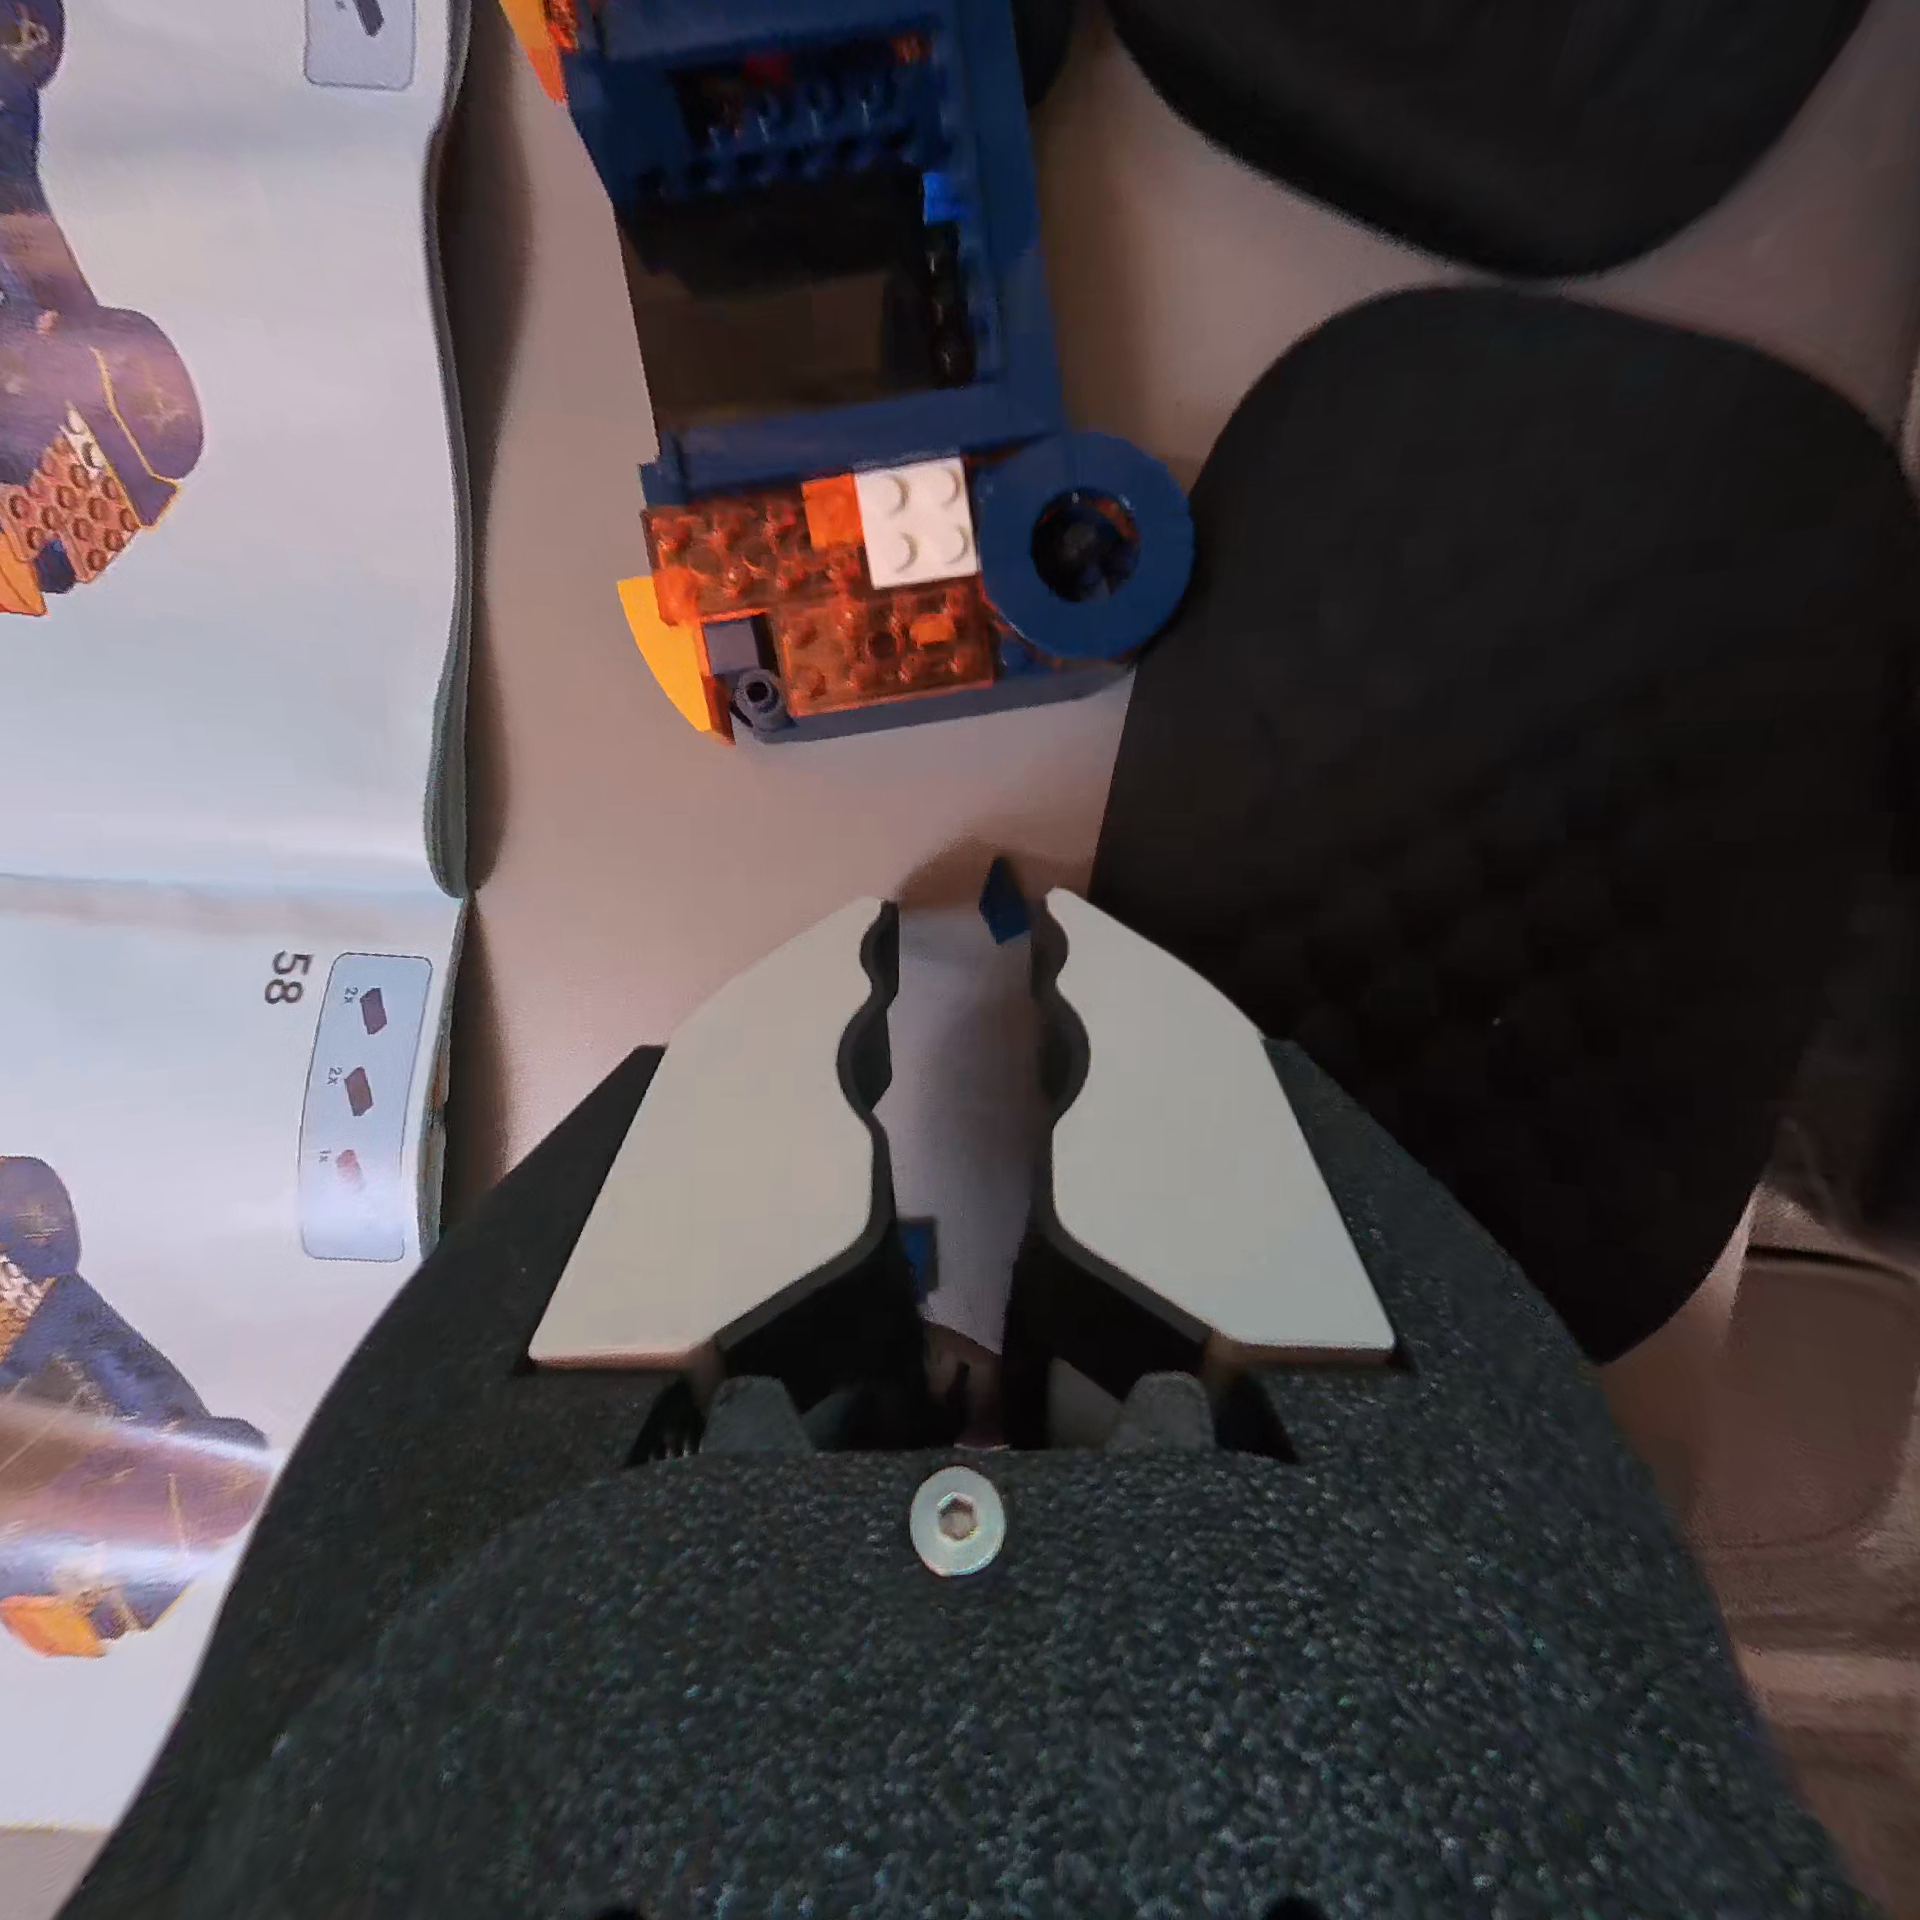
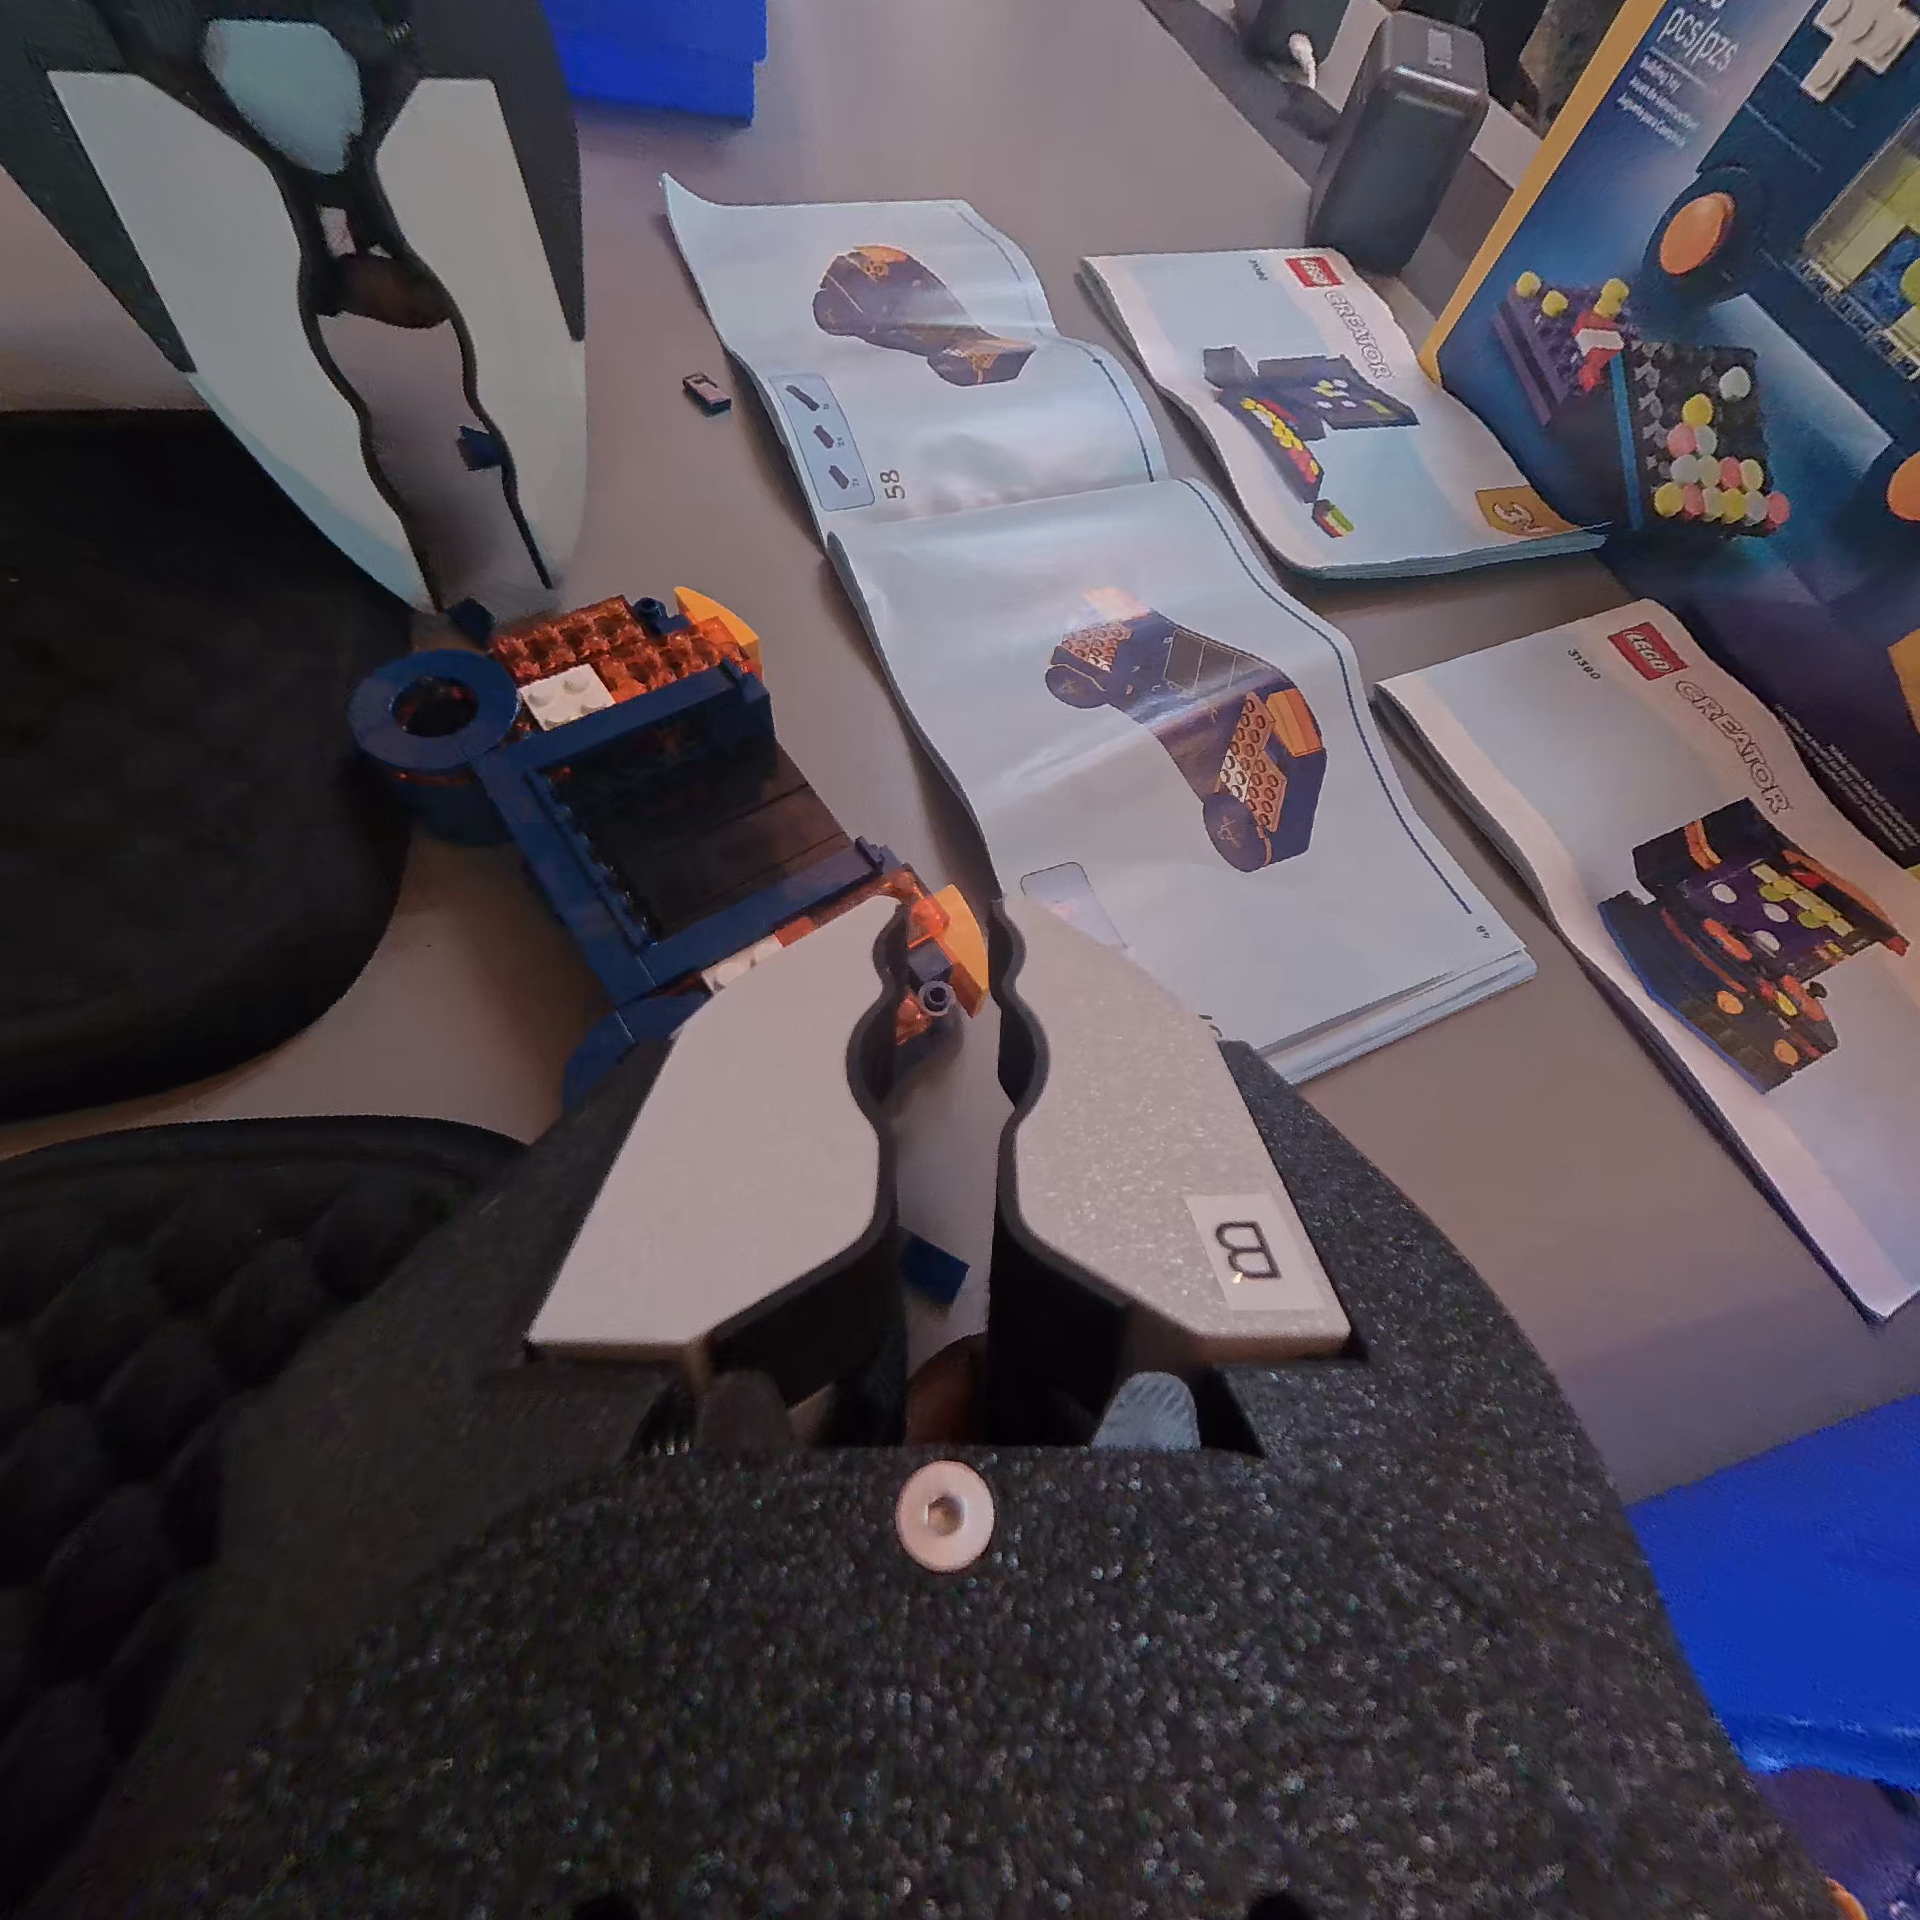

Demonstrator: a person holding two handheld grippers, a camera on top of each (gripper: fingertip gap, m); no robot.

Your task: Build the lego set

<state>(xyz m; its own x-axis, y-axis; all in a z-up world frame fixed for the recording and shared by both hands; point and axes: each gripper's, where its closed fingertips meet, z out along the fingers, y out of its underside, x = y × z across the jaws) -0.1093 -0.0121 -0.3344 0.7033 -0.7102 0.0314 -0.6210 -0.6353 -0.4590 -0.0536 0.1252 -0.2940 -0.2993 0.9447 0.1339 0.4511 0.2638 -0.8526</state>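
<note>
The part-built model [image 1: 831, 582] is dark blue with clear orange plates, a white 2x2 plate and a blue ring; it lies on the grey table [image 2: 1039, 104]. It also shows in the right wrist view [image 2: 644, 769]. My left gripper [image 1: 966, 899] points down just short of the model's orange end, jaws a narrow gap apart. A small dark blue piece [image 1: 1003, 904] sits at its right fingertip; I cannot tell if it is gripped. The left gripper also shows in the right wrist view [image 2: 488, 597]. My right gripper [image 2: 945, 914] is narrowly open and empty at the model's other end.
An open instruction booklet [image 2: 1091, 665] lies right of the model, also in the left wrist view [image 1: 208, 727]. Two closed booklets [image 2: 1351, 416] and the set's box [image 2: 1714, 312] lie farther right. Black mats [image 1: 1507, 779] flank the model. Loose small pieces [image 2: 707, 392] lie on the table. Across from one pair of fingers to the other is roughly 15 centimeters.
</note>
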